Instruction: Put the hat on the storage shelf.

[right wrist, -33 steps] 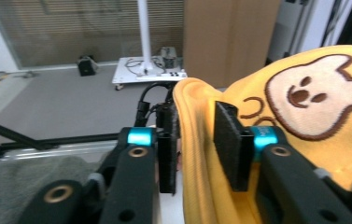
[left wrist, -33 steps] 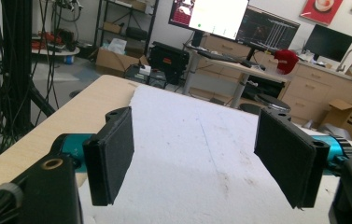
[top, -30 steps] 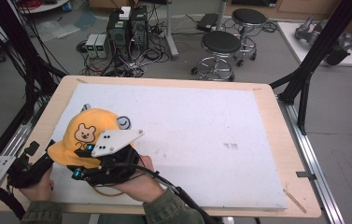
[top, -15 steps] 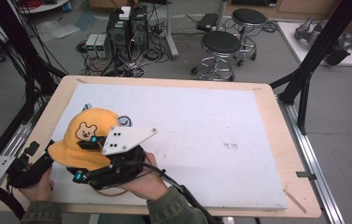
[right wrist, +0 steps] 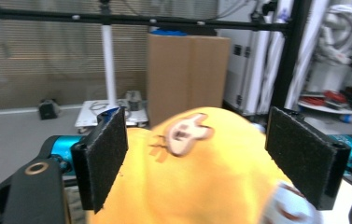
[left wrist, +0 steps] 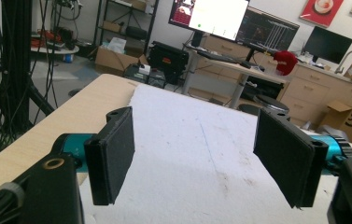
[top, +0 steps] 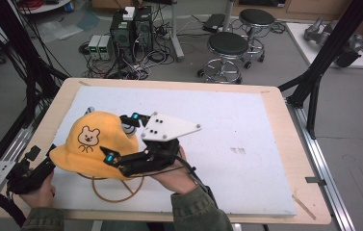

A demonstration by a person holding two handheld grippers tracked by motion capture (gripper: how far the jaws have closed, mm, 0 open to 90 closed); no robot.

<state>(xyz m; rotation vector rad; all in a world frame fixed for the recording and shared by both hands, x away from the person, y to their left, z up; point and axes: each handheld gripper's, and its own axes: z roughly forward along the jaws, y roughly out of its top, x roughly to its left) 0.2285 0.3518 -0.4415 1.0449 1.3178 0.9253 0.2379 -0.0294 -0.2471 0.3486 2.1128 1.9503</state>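
A yellow bucket hat (top: 90, 142) with a bear face lies on the left part of the white mat (top: 246, 125), its brown cord (top: 116, 192) looped toward the front edge. My right gripper (top: 120, 137) is at the hat's right side. Its jaws have just been opening and stand wide apart. In the right gripper view the hat (right wrist: 201, 186) bulges between the jaws of the right gripper (right wrist: 211, 154), and neither pad presses on it. My left gripper (top: 42, 159) rests at the table's front left corner beside the brim. In its own view the left gripper (left wrist: 201, 158) is open over bare mat.
A small white and grey item (top: 128, 127) peeks out at the hat's right side. The wooden table edge (top: 309, 192) frames the mat. Black frame posts (top: 314, 82) stand at both sides. Stools (top: 227, 45) and computer boxes (top: 131, 24) are on the floor beyond.
My right gripper has drawn off to the right from over the hat's brim, and its jaws have spread apart. The left hand has stayed where it was.
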